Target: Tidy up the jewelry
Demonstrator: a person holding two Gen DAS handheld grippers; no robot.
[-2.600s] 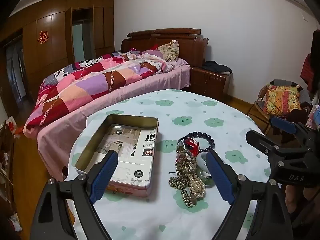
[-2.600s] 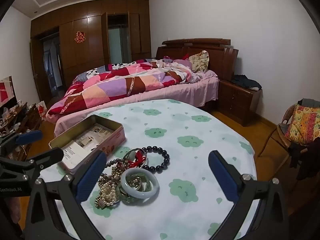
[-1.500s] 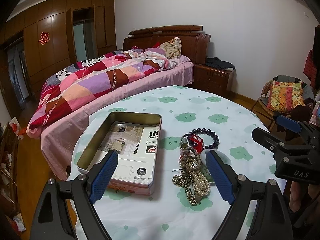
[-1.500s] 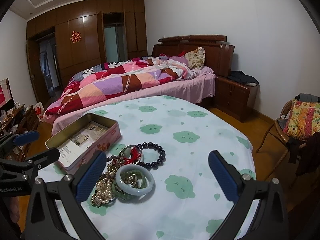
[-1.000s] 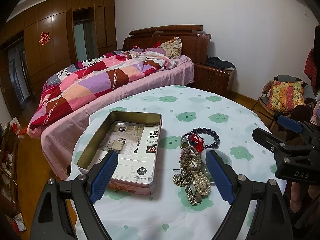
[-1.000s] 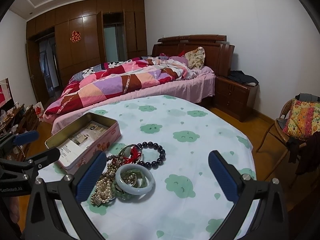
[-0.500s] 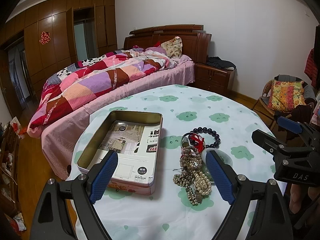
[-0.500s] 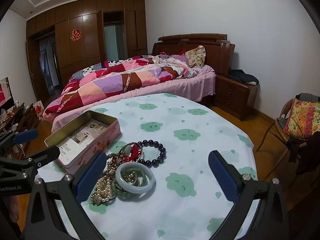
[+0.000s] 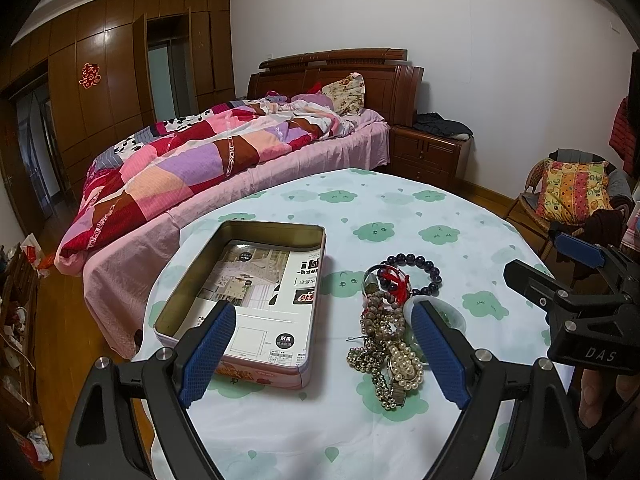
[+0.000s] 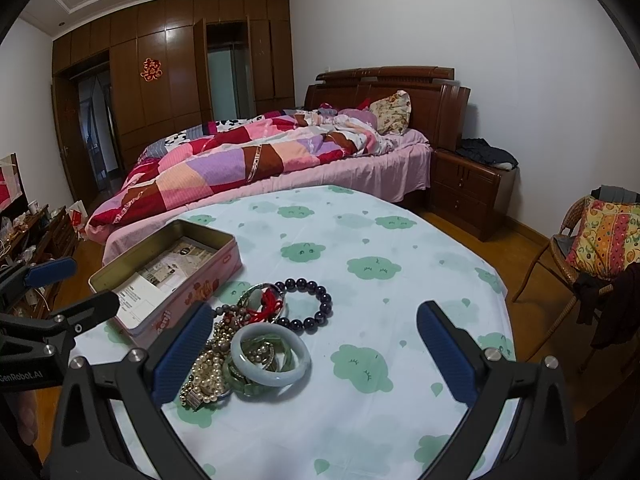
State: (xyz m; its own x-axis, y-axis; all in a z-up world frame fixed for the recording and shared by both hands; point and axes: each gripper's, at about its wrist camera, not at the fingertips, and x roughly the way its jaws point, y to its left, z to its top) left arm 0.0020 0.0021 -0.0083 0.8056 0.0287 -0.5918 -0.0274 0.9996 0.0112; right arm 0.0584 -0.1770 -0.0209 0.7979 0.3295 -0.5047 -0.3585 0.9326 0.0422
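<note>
A heap of jewelry (image 9: 386,340) lies on the round table: pearl and bead strands, a pale jade bangle (image 10: 270,354), a dark bead bracelet (image 10: 310,304) and a red-corded piece (image 10: 269,301). Left of the heap stands an open metal tin (image 9: 248,296) with printed paper lining its bottom. My left gripper (image 9: 322,356) hovers open above the table's near edge, straddling the tin's corner and the heap. My right gripper (image 10: 312,350) is open too, its left finger beside the heap, and it also shows at the right edge of the left wrist view.
The table carries a pale cloth with green clouds (image 10: 374,268). Behind it is a bed (image 9: 224,152) with a patchwork quilt, a wooden nightstand (image 10: 470,188) and a wardrobe wall. A wicker chair (image 10: 592,248) with a bright cushion stands at the right.
Both grippers have drawn back and risen slightly; the tin and jewelry sit a touch farther away in both views. Nothing on the table has moved.
</note>
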